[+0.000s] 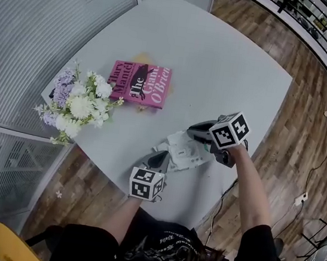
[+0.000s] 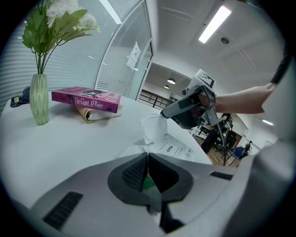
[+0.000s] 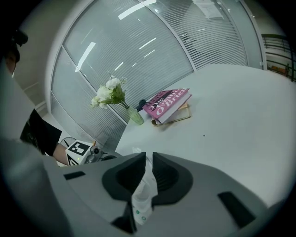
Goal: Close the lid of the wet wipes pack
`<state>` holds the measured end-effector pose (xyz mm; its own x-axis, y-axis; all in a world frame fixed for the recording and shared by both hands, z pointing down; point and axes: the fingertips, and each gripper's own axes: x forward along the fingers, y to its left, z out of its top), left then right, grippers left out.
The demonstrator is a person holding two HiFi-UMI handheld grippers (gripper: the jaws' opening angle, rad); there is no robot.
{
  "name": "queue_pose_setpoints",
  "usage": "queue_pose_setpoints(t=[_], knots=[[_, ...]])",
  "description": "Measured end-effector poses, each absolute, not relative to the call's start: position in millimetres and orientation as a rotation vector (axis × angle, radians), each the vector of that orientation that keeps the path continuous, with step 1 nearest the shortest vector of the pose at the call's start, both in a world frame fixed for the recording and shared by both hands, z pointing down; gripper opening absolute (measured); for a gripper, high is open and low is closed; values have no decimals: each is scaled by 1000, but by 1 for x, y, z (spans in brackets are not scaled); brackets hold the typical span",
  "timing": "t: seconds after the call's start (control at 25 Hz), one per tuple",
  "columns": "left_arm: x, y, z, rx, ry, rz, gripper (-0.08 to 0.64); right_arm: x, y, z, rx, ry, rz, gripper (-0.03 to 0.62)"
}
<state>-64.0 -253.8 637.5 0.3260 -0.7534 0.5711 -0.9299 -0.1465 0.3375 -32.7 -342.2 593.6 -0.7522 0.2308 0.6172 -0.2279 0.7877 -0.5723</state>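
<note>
The white wet wipes pack (image 1: 180, 152) lies near the grey table's front edge. In the left gripper view its top (image 2: 172, 149) shows an "OPEN" label. My left gripper (image 2: 148, 159) is shut on the pack's near edge, and a green and white strip shows between its pads. It sits just below the pack in the head view (image 1: 160, 159). My right gripper (image 1: 195, 131) comes in from the right, shut on the pack's white lid flap (image 2: 151, 127), which stands raised above the pack. The flap (image 3: 144, 187) hangs between the right gripper's (image 3: 148, 159) pads.
On the table (image 1: 221, 62), a pink book (image 1: 140, 83) lies behind the pack on a brown booklet. A glass vase of white and purple flowers (image 1: 79, 104) stands at the left edge. Glass walls with blinds curve behind the table. A yellow chair (image 1: 5, 246) is lower left.
</note>
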Motion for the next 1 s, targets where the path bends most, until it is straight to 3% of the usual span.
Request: queue_pose_setpoints(t=[1.0], knots=[[-63, -253, 639, 1928, -1469, 400, 8, -7, -306, 585, 372, -2396, 763, 109]])
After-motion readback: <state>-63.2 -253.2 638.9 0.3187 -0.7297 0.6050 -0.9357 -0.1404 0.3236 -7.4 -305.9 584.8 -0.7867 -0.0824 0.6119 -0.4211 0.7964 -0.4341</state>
